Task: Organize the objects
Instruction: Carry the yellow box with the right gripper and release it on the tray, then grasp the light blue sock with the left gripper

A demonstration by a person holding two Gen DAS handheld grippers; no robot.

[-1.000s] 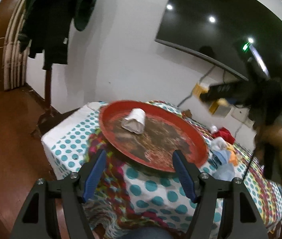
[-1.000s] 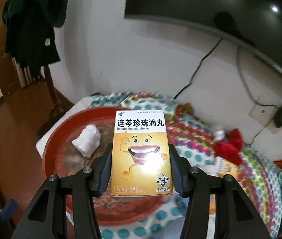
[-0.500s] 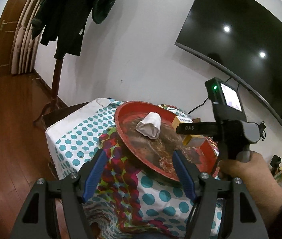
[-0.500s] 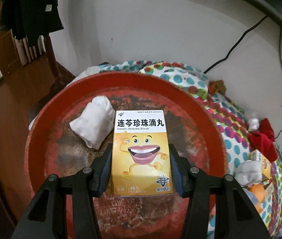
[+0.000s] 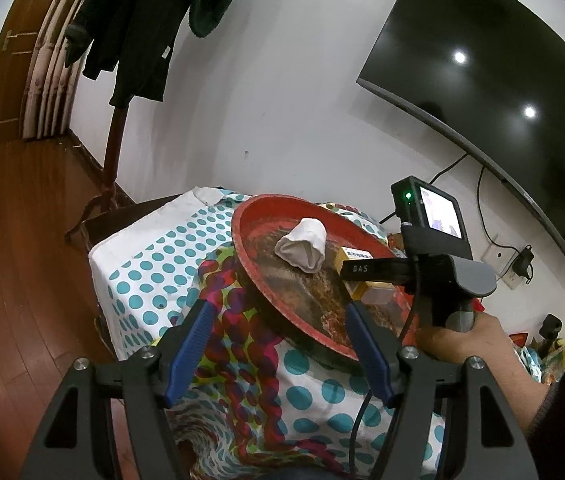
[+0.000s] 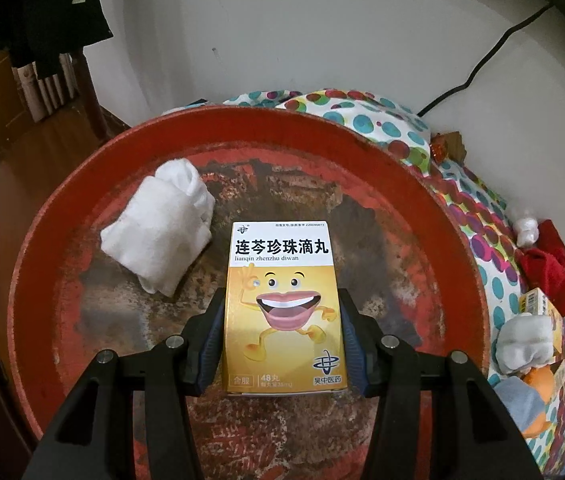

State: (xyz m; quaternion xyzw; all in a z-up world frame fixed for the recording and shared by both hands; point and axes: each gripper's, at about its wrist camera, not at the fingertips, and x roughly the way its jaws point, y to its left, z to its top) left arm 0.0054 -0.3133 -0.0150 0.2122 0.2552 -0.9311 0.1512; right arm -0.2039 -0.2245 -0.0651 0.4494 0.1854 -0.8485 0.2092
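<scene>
My right gripper (image 6: 282,312) is shut on a yellow medicine box (image 6: 282,304) with a smiling cartoon mouth, held low over the middle of a worn red round tray (image 6: 42,248). A rolled white sock (image 6: 158,232) lies in the tray to the box's left. In the left wrist view my left gripper (image 5: 278,320) is open and empty, above the tablecloth at the tray's (image 5: 242,240) near edge. There the sock (image 5: 302,246) and the box (image 5: 356,258) show inside the tray, with the right gripper (image 5: 374,270) beside them.
A polka-dot cloth (image 5: 150,264) covers the table. Right of the tray lie a red cloth (image 6: 546,276), another white sock (image 6: 522,344), a second yellow box (image 6: 538,304) and small items. A coat stand (image 5: 114,152) stands by the wall; a dark TV (image 5: 502,80) hangs above.
My right gripper has lowered the medicine box closer to the tray floor beside the sock. My left gripper has drifted left and back, so the right gripper now shows in its view.
</scene>
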